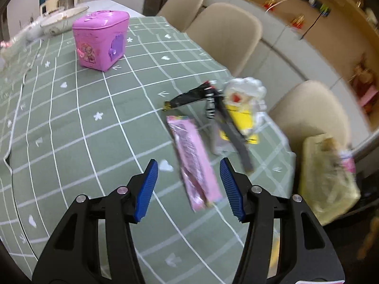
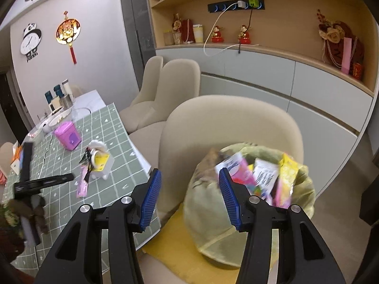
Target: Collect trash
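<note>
So far, done: you had a yellow-green trash bag (image 2: 248, 203) sitting on the chair seat (image 2: 165, 255) in the lower right of the right wrist view, its mouth already stuffed with several bright wrappers (image 2: 263, 177).
Left to do: a pink wrapper (image 1: 196, 163) lay flat on the green checked tablecloth (image 1: 83, 142), lower centre of the left wrist view; just above it a black wrapper (image 1: 189, 97), a striped strip and a yellow-and-white package (image 1: 241, 108) sat bunched together.
Not trash, by my reading: the pink box (image 1: 101, 40) in the upper left looked like a keeper, well apart from the litter.
Left gripper (image 1: 188, 189): your jaws stood spread with nothing pinched; the pink wrapper showed between the blue pads, but I could not tell whether it was touched.
Right gripper (image 2: 189, 198): spread and empty, hanging above the bag's near side.
Edges: the litter lay close to the table's right edge, with the chairs (image 1: 227, 33) tucked just beyond it.
Open room: the cloth to the left of the pink wrapper was bare, so you had a free line in from that side; the bag's mouth stood open upward.
</note>
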The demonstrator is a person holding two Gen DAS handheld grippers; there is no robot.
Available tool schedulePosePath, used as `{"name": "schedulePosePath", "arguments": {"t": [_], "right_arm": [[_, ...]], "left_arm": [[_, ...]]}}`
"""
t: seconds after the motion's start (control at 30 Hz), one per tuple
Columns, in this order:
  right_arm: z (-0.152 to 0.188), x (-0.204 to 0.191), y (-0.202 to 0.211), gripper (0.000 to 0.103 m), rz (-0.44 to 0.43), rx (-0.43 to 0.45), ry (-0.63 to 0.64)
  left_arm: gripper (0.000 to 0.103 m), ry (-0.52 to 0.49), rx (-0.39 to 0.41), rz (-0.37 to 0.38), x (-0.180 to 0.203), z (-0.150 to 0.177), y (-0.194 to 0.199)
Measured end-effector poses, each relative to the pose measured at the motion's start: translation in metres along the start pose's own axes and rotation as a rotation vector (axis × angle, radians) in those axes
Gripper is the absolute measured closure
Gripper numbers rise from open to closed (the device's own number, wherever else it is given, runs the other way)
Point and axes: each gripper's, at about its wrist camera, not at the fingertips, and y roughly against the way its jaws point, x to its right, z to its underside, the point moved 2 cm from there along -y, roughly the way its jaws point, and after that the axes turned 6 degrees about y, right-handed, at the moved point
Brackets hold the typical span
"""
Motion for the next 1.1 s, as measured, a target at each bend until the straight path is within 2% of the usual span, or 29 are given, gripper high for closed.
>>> {"name": "schedulePosePath", "arguments": {"t": [0.13,0.33,0.4,0.43,0.5,0.53,0.63,0.73,0.87,0.97,1.1], "right_arm": [[0.012,-0.013,0.001,0.055,0.025,-0.032,0.016],[0.021,-0.024,-0.001,0.055,0.023,-0.085,0.049],[0.019,-0.032,-0.004,0.055,0.017,-0.093,0.070],[0.018,-0.036,-0.006,0.055,0.004,-0.096,0.075],[0.014,-0.050,-0.015,0.055,-0.034,-0.104,0.093],[0.011,-0.057,-0.019,0.055,-0.052,-0.108,0.106],[0.000,-0.093,-0.037,0.055,-0.121,-0.113,0.175],[-0.013,-0.140,-0.059,0.055,-0.218,-0.107,0.261],[-0.028,-0.209,-0.093,0.055,-0.300,-0.101,0.402],[-0.033,-0.250,-0.116,0.055,-0.307,-0.095,0.498],[-0.032,-0.291,-0.155,0.055,-0.244,-0.097,0.608]], "left_arm": [[0.051,-0.038,-0.007,-0.056,0.010,-0.003,-0.024],[0.051,-0.063,0.016,-0.059,0.014,-0.001,-0.035],[0.061,-0.058,0.020,-0.048,0.011,-0.003,-0.033],[0.079,-0.065,0.017,-0.046,0.008,-0.003,-0.032],[0.084,-0.077,0.014,-0.027,0.003,-0.001,-0.027],[0.090,-0.089,0.017,-0.019,-0.002,0.002,-0.020],[0.090,-0.088,0.024,0.005,-0.021,0.010,0.005],[0.090,-0.038,0.015,0.014,-0.051,0.016,0.026],[0.089,0.024,-0.016,0.027,-0.092,0.025,0.050],[0.076,0.046,-0.013,0.038,-0.110,0.028,0.062],[0.071,0.079,0.001,0.038,-0.134,0.028,0.077]]}}
